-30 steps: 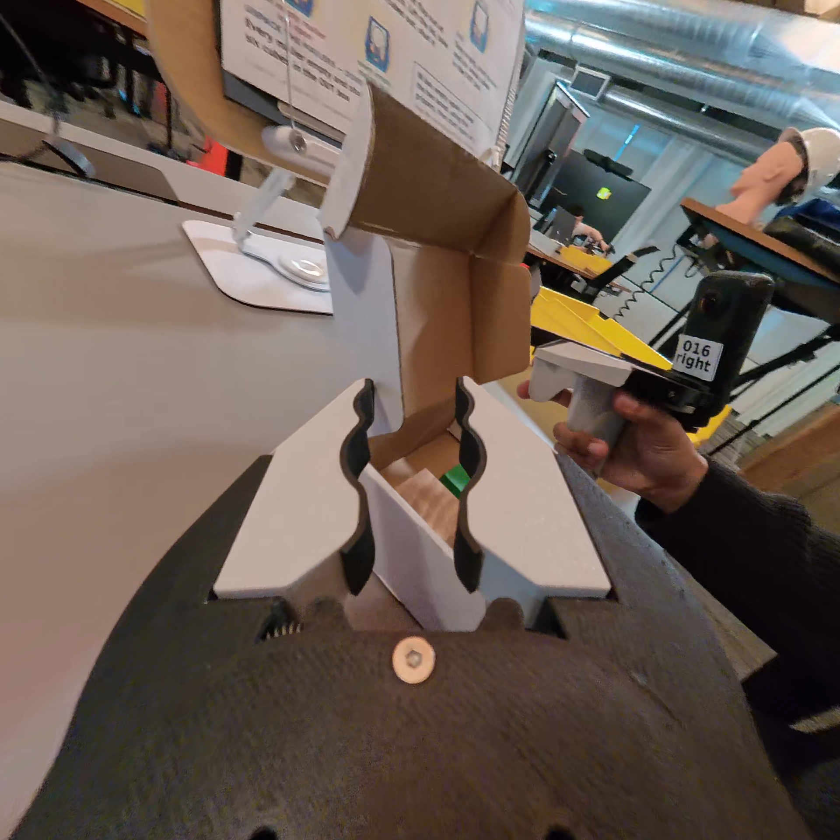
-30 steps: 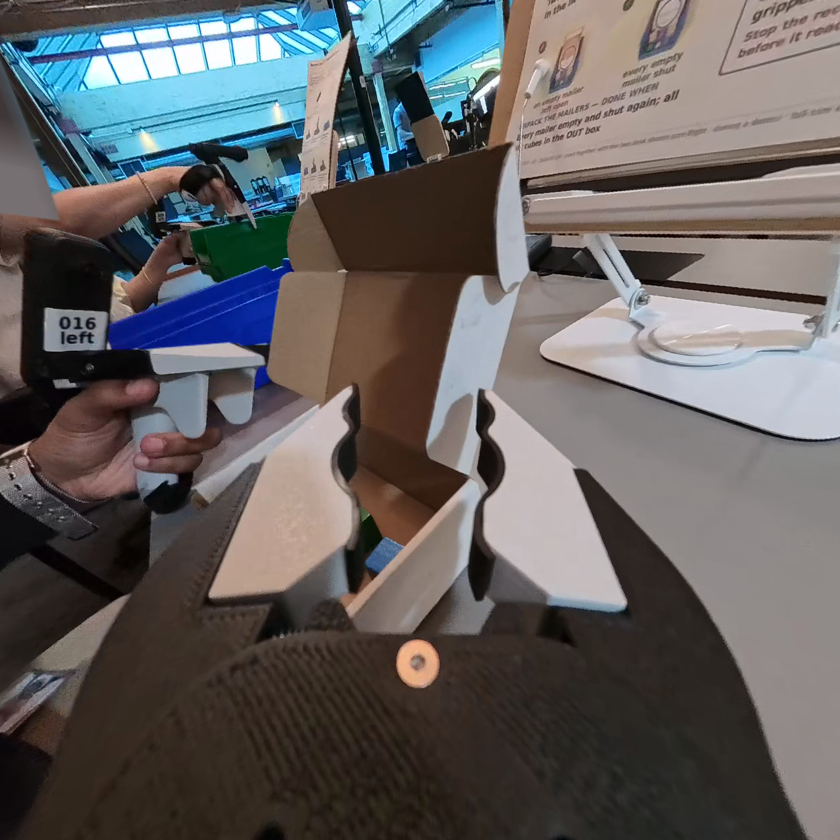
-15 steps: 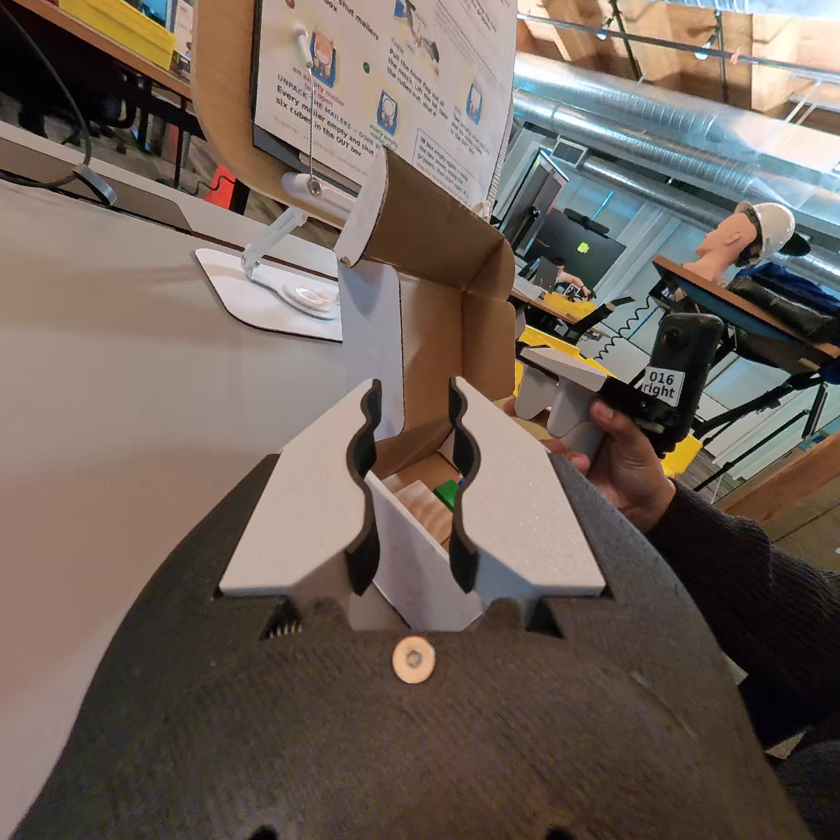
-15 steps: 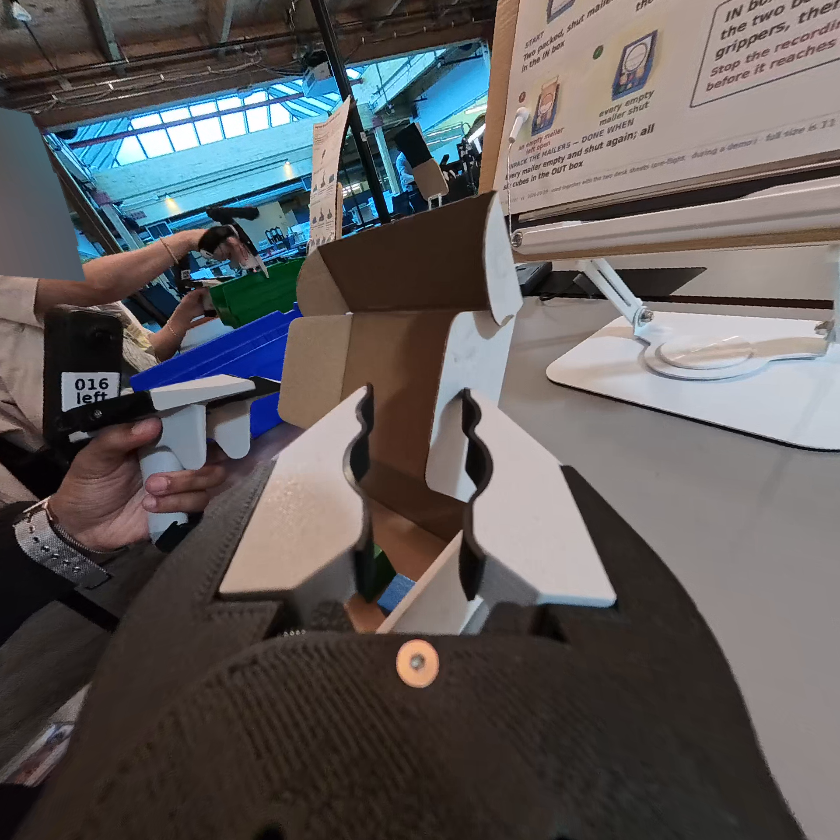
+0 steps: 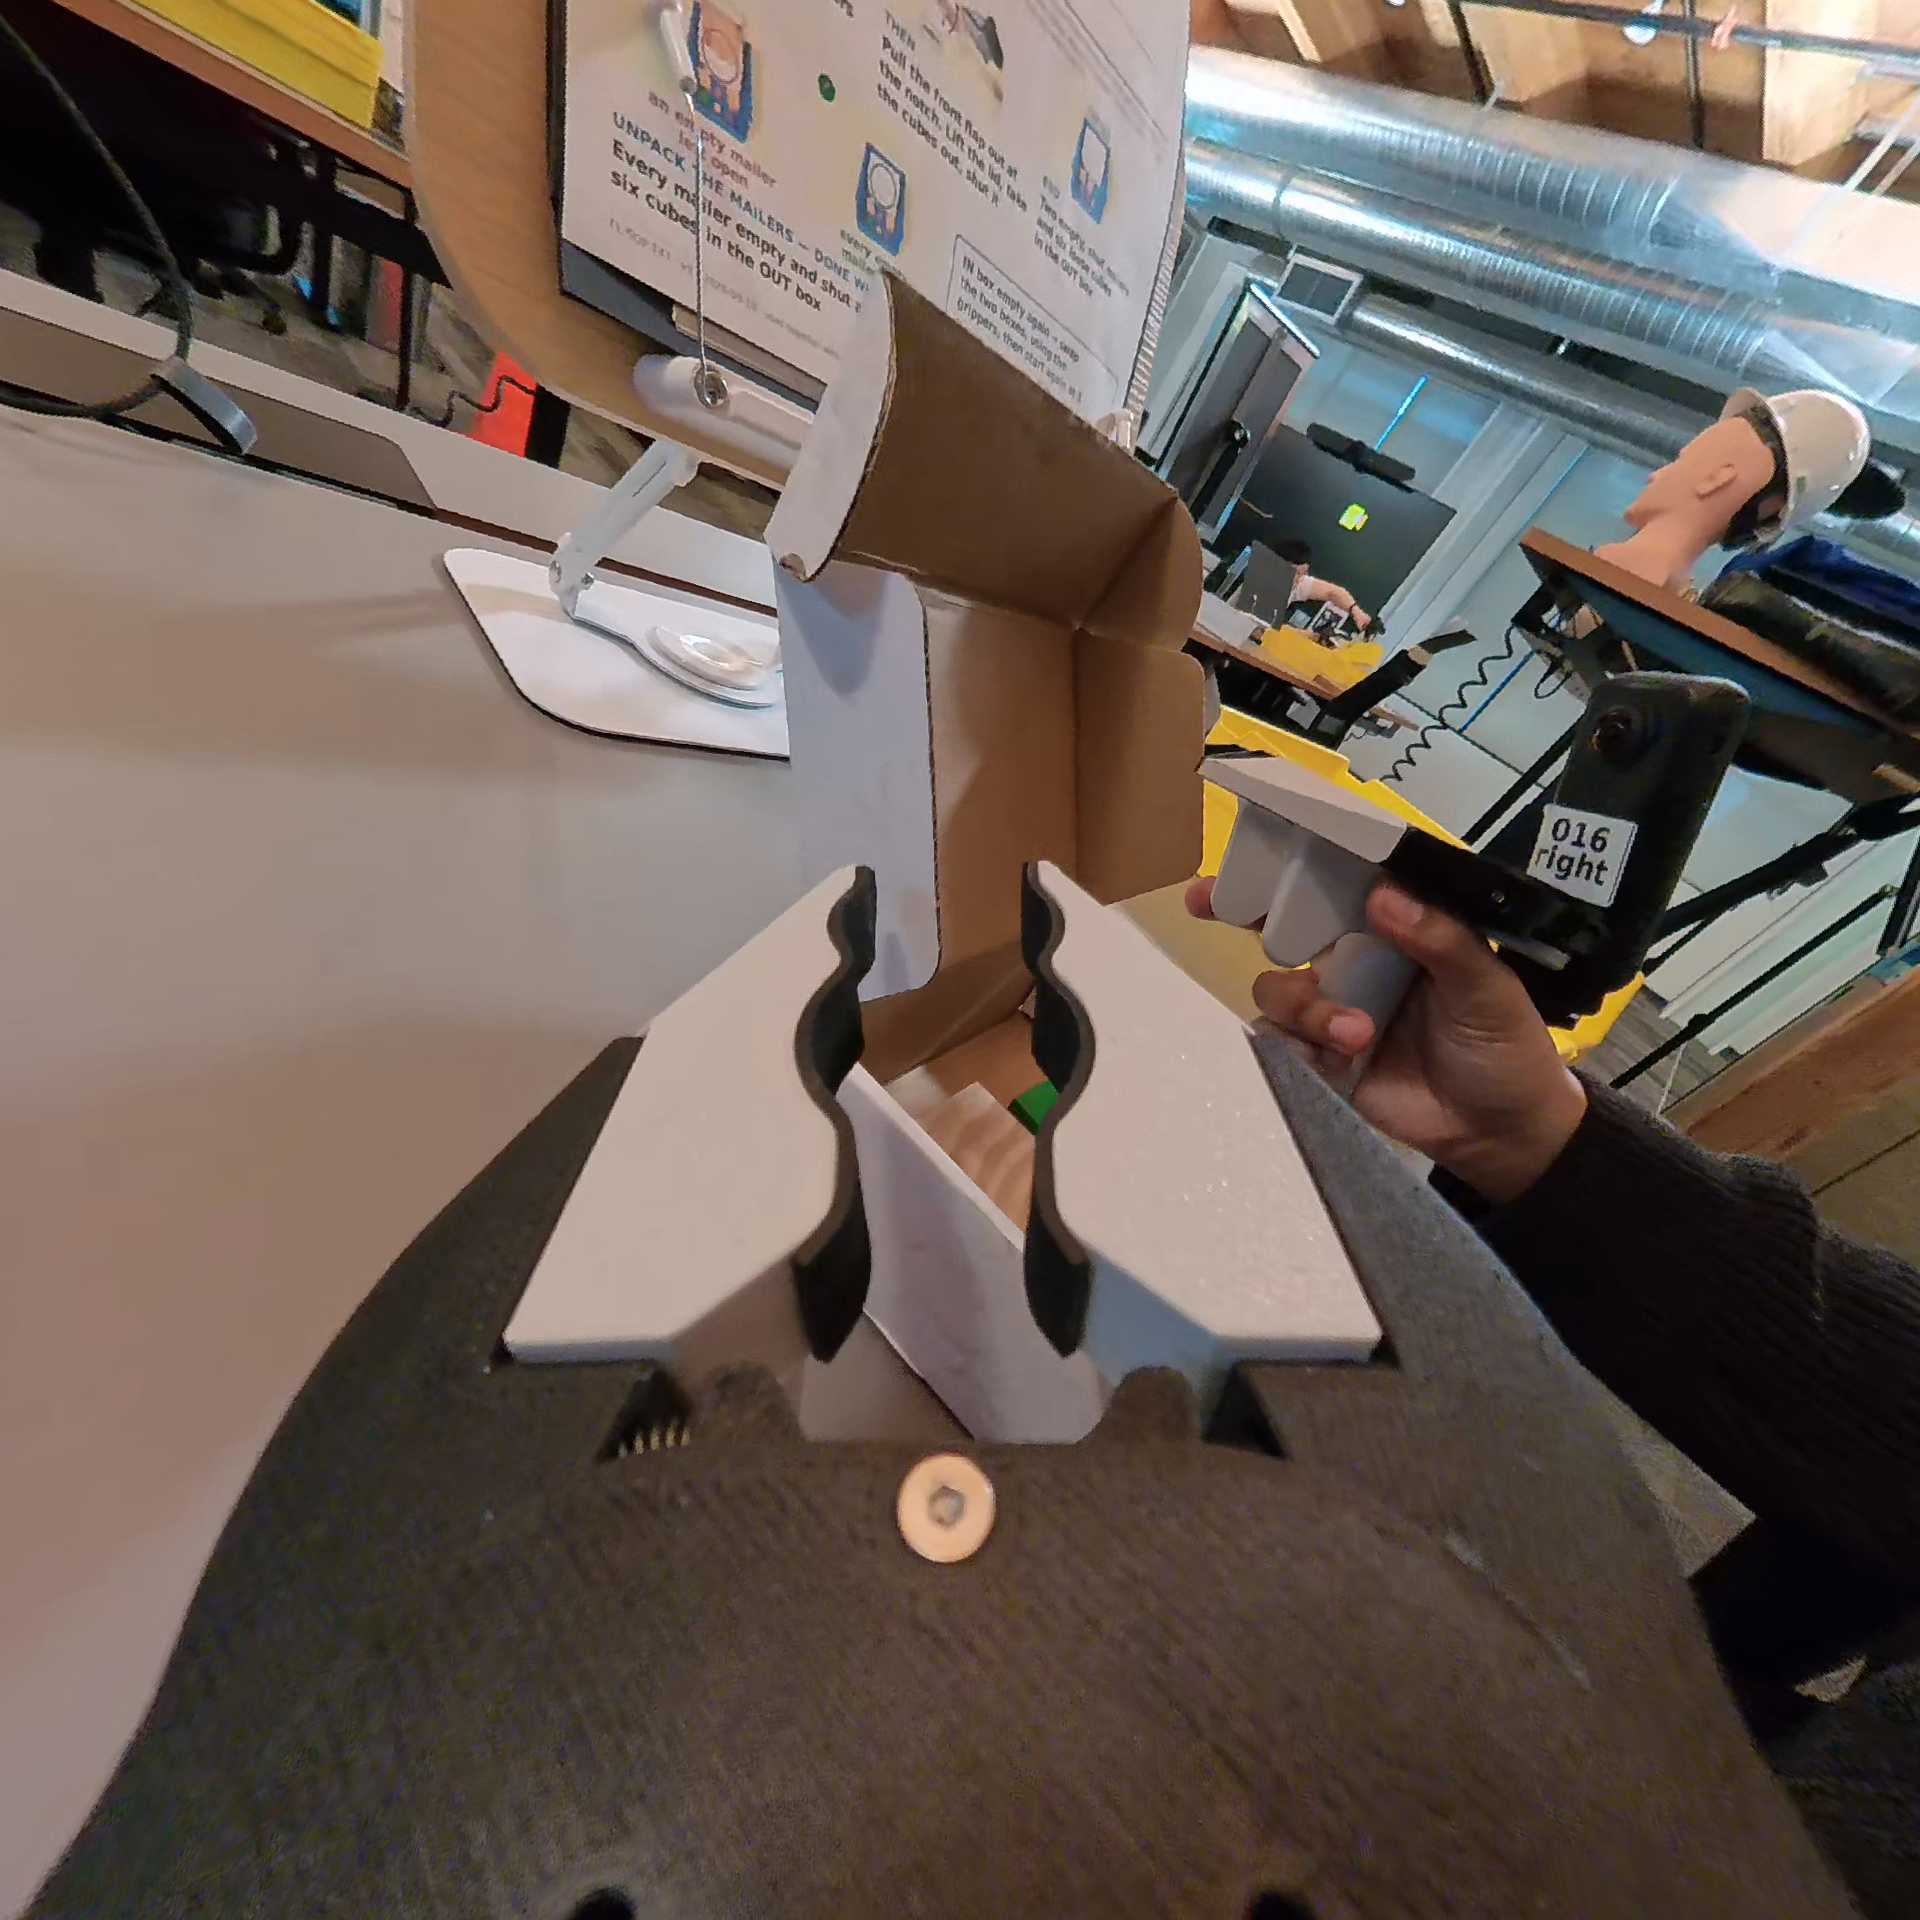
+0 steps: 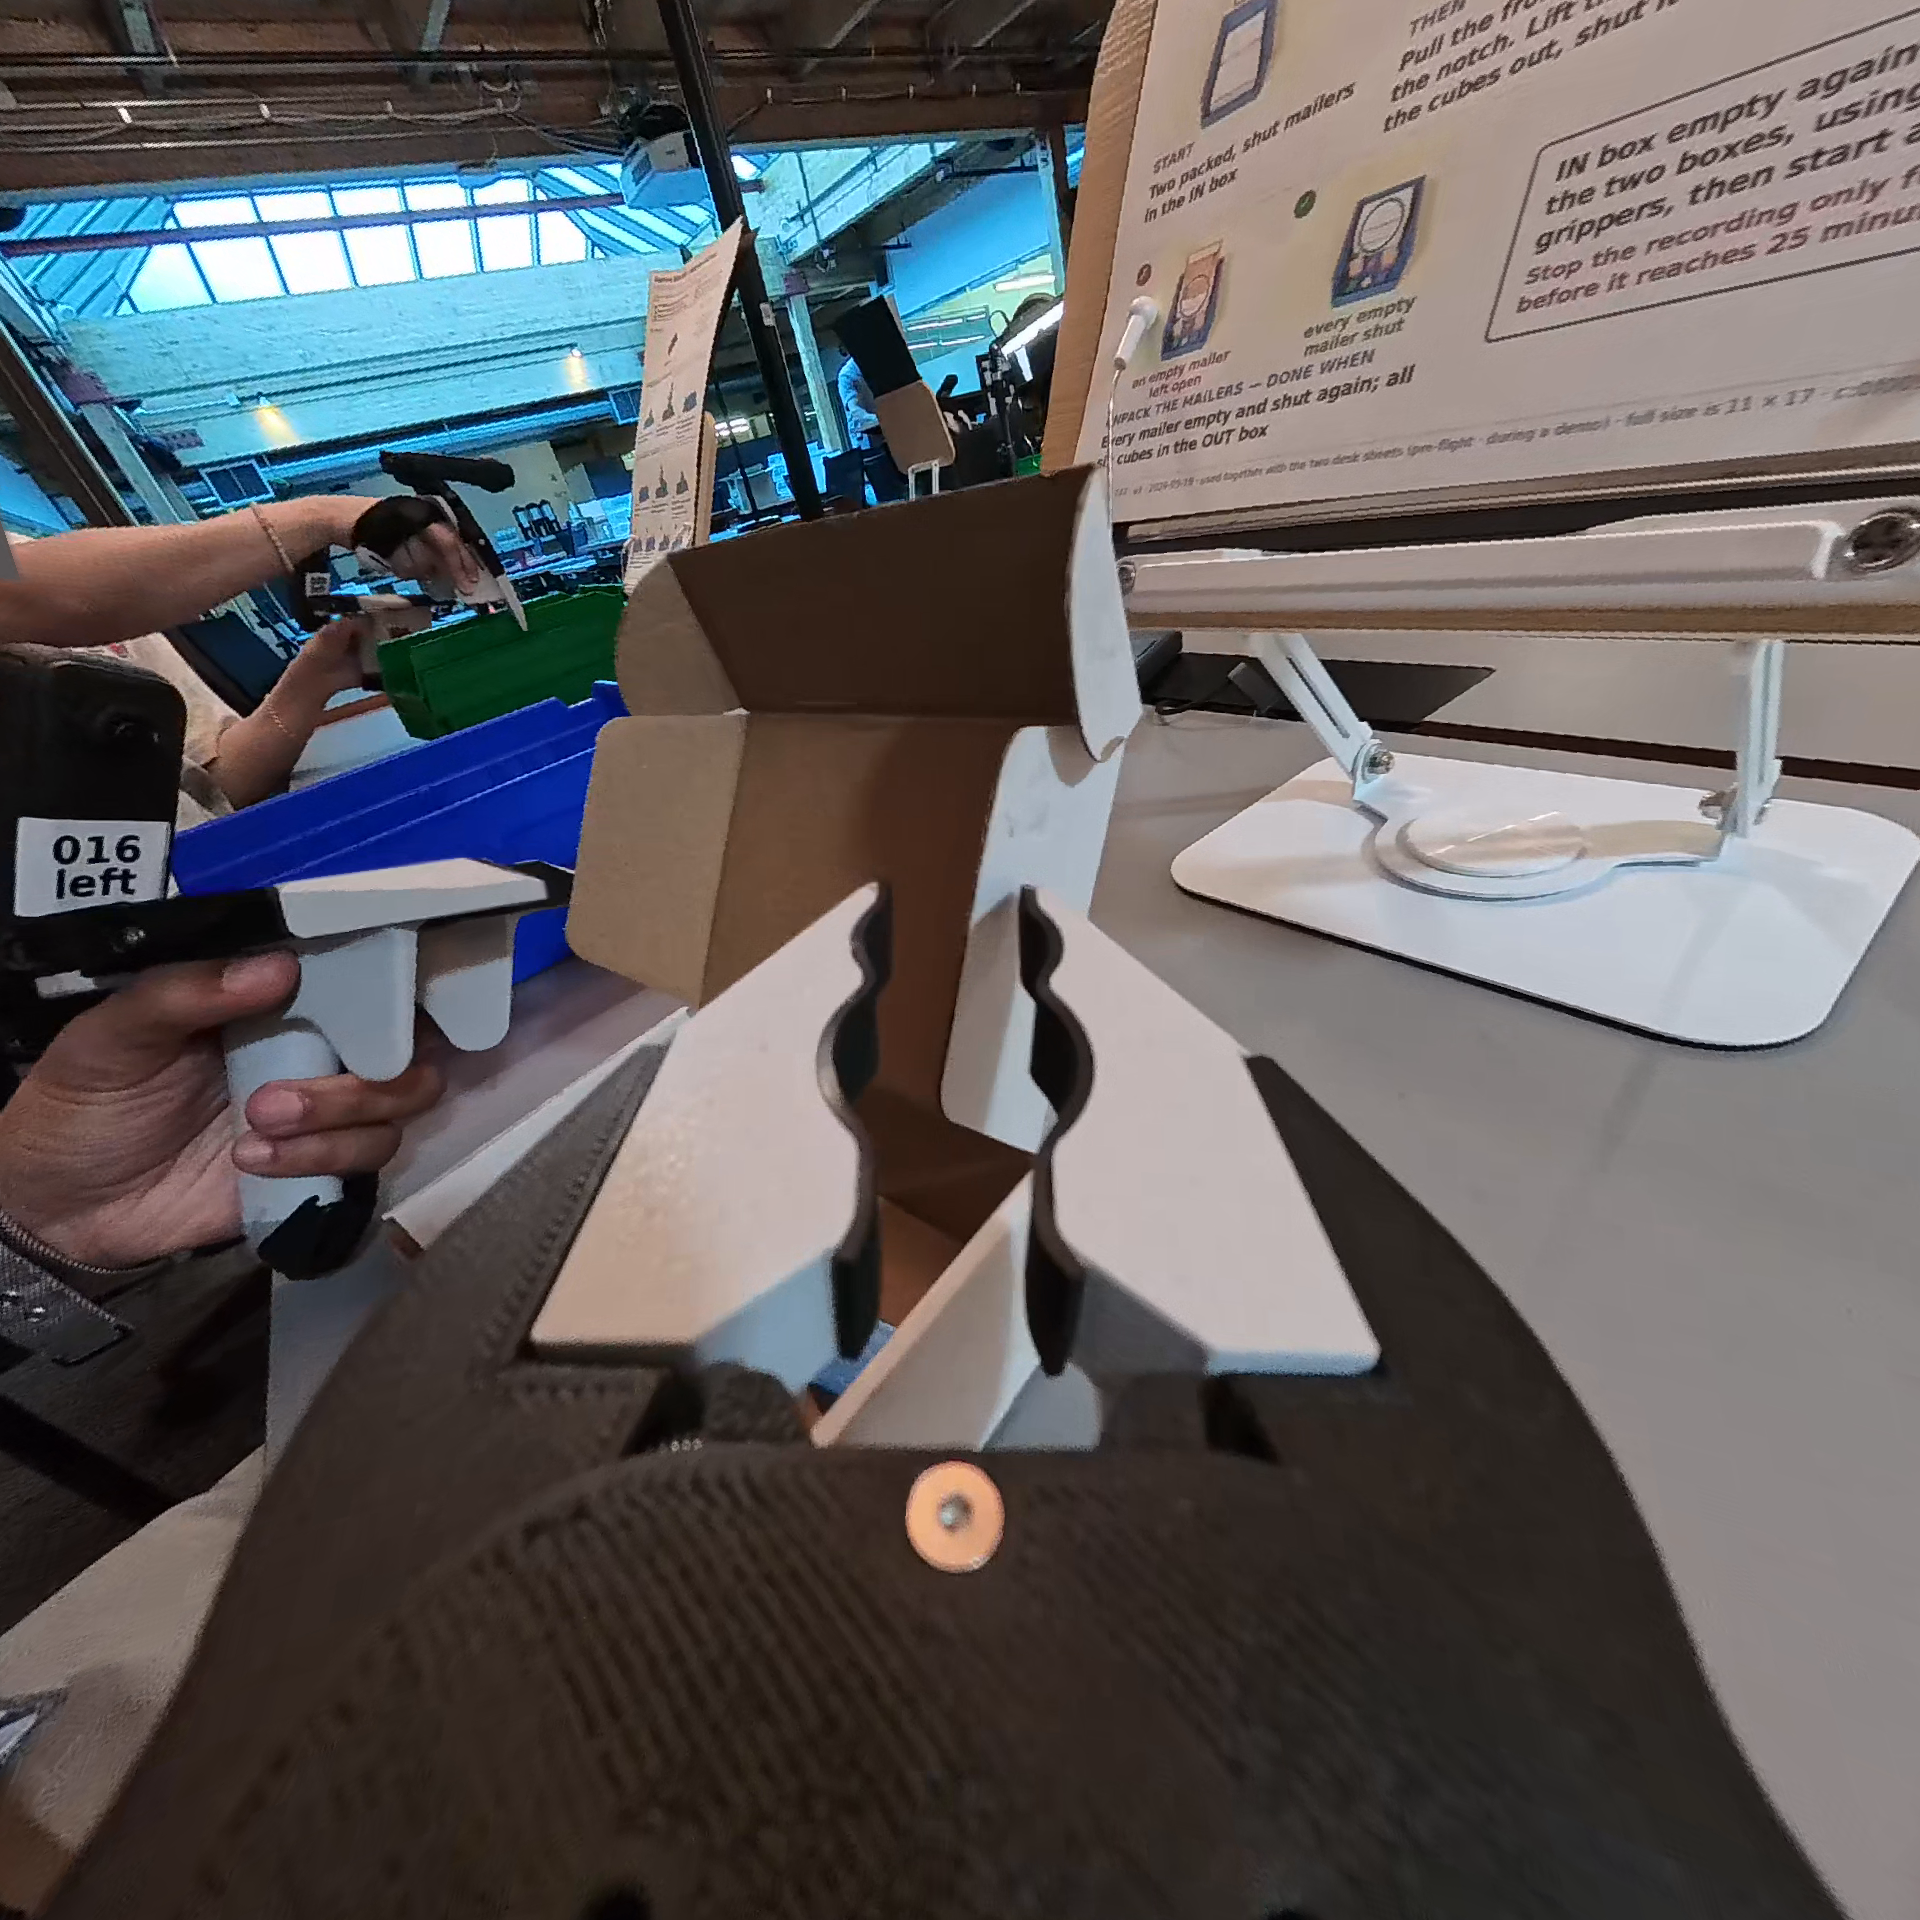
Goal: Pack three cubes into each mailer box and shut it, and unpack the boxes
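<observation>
A white mailer box [image 5: 862, 748] with a brown inside stands open on the grey table, its lid [image 5: 997, 488] upright. A wooden cube [image 5: 977, 1138] and a green cube [image 5: 1034, 1101] lie inside it. My left gripper [image 5: 945, 1039] is open, with its jaws on either side of the box's near wall [image 5: 966, 1278]. My right gripper [image 6: 951, 1049] is open and straddles the opposite wall [image 6: 935, 1340] of the box [image 6: 821, 831] in the same way. A bit of blue cube [image 6: 844, 1387] shows low between its fingers. Each view shows the other gripper's handle in a hand beside the box.
A white stand [image 5: 623, 665] holding an instruction sheet is on the table behind the box; it also shows in the right wrist view [image 6: 1538, 904]. A blue bin [image 6: 416, 790] and a green bin [image 6: 499, 655] are to the left, a yellow bin [image 5: 1278, 758] to the right. Another person's hands [image 6: 405, 540] work far left. The tips of one gripper are about 15 cm away from the tips of the other.
Both grippers' jaws have narrowed around the box walls. Both cameras have tilted upward, so more of the sheet and ceiling shows. The box lid stays upright.
</observation>
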A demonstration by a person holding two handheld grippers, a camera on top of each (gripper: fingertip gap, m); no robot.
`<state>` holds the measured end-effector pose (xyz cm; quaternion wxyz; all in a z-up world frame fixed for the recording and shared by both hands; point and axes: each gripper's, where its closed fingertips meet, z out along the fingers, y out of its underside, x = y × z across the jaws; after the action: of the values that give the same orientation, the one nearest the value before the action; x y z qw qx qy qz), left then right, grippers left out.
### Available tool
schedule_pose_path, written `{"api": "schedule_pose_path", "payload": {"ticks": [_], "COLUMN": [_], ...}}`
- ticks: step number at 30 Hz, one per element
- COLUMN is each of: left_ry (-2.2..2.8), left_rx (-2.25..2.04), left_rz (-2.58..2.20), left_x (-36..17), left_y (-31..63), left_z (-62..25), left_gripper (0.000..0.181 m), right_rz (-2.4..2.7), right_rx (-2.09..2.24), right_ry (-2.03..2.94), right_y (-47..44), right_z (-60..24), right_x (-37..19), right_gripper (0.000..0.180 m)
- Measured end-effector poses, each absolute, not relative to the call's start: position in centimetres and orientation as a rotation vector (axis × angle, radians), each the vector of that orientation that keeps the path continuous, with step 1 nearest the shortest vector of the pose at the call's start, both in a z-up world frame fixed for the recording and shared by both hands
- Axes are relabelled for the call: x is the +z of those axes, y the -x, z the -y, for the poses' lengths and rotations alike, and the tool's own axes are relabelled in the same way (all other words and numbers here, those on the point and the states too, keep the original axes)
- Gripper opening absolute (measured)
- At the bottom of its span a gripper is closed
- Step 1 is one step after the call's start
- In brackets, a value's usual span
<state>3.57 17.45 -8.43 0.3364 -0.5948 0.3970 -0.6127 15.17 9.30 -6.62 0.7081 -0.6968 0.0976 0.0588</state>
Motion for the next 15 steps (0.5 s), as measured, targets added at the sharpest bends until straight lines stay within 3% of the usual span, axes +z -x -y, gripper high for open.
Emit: {"api": "schedule_pose_path", "payload": {"ticks": [15], "left_ry": [1.515], "left_rx": [-1.526], "left_rz": [-1.102], "left_x": [-8.80], "left_y": [-4.51], "left_z": [-16.66], "left_gripper": [0.024], "right_rz": [-0.234], "right_rx": [0.095], "right_ry": [1.584], "right_y": [-15.29], "right_z": [-8.91], "right_x": [-7.41], "right_gripper": [0.019]}}
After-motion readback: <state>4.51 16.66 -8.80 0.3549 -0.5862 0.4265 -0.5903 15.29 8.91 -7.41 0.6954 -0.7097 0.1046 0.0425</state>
